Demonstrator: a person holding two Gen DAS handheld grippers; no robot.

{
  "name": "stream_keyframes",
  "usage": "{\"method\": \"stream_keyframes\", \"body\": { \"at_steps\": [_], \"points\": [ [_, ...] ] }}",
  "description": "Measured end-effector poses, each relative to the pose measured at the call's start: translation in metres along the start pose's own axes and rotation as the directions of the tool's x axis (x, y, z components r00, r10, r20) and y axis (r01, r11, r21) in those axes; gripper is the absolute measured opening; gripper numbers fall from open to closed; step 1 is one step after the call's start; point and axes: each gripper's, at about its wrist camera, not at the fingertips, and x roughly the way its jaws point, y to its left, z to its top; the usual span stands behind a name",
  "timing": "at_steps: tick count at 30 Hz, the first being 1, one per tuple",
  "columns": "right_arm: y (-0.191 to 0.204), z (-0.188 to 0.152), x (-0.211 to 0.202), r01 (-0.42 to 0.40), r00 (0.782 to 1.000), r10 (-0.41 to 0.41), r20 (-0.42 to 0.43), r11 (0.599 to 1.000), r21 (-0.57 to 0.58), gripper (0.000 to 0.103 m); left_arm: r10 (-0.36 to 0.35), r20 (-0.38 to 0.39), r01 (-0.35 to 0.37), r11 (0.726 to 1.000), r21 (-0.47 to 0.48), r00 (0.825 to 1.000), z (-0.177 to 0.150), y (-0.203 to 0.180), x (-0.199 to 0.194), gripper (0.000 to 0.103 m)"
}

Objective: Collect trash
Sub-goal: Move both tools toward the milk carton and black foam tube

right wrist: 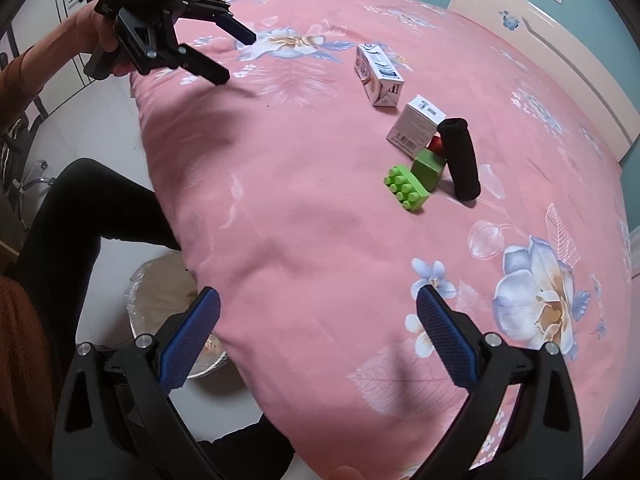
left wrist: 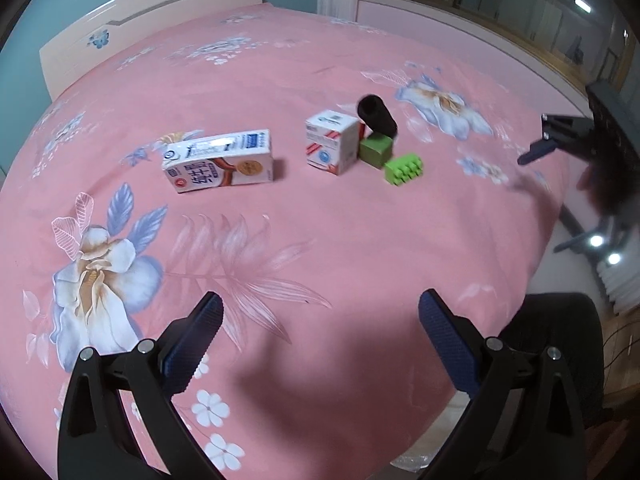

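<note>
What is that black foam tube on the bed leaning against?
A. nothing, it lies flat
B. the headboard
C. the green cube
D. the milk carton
C: the black foam tube stands tilted with its side against the green cube, well apart from the milk carton.

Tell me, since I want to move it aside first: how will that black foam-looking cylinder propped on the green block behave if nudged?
The black cylinder leans tilted against the green cube, so a nudge would likely topple it. Being round, it may then roll on the pink bedspread. Its matte surface looks grippy, probably light.
</note>
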Motion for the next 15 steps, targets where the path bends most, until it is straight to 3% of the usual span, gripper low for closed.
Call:
{"method": "stream_keyframes", "body": {
  "at_steps": [10,15],
  "points": [
    [-0.010,0.006,0.012,0.017,1.000,-0.018,-0.021,0.999,-0.030,0.096,0.000,0.033,0.000,1.000,0.009,0.999,0.009,0.015,0.002,0.099],
    [-0.017,0.009,0.018,0.012,0.999,-0.013,-0.033,0.999,-0.039,0.096,0.031,0.039,-0.036,0.991,0.130,0.999,0.020,0.017,0.006,0.099]
  ]
}}
